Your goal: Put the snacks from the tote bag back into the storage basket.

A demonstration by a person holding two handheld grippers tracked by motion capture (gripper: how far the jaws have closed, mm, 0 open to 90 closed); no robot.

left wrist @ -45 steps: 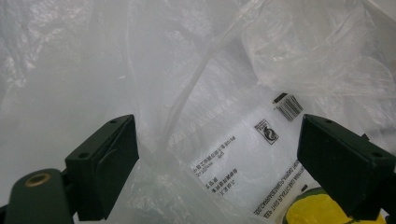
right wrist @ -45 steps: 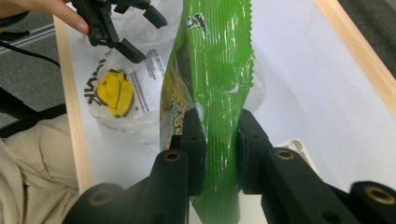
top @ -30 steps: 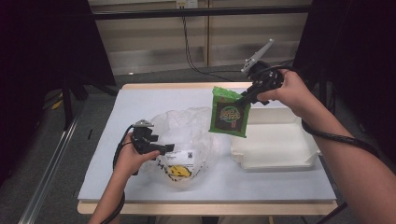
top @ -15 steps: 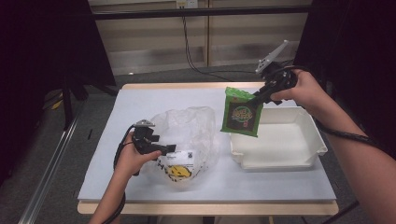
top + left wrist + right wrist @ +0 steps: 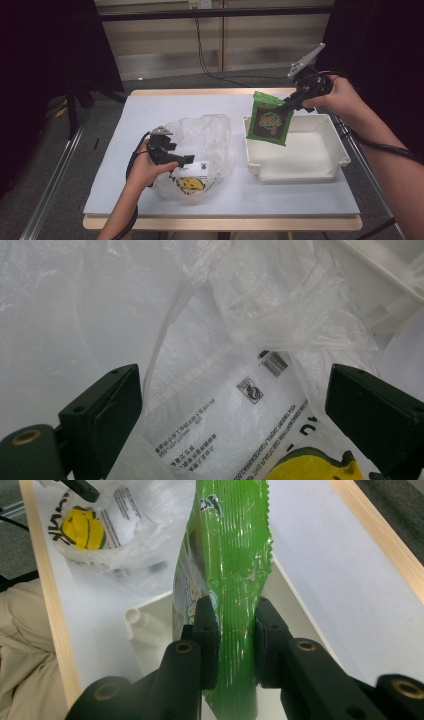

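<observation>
A green snack packet point(image 5: 270, 120) hangs upright from my right gripper point(image 5: 289, 103), whose jaws are shut on its top edge above the left end of the white tray point(image 5: 300, 175). In the right gripper view, the gripper point(image 5: 234, 647) pinches the crinkled green packet point(image 5: 230, 555), and the tray's corner point(image 5: 145, 622) lies below. My left gripper point(image 5: 186, 159) rests at the near left side of a clear plastic bag point(image 5: 207, 140). In the left gripper view, the left gripper point(image 5: 235, 412) stands open. The bag's film and a white package with yellow print point(image 5: 310, 465) lie between its jaws.
The tray sits at the table's right on the pale blue table top point(image 5: 150, 115), and a wooden edge point(image 5: 220, 222) runs along the front. Beyond the hanging packet, the bag point(image 5: 125, 525) holds the yellow-printed package point(image 5: 85, 527). Cables trail from both grippers.
My right gripper has carried the green packet to the right, from above the bag's far side to above the tray's left end. The left gripper and bag have stayed put.
</observation>
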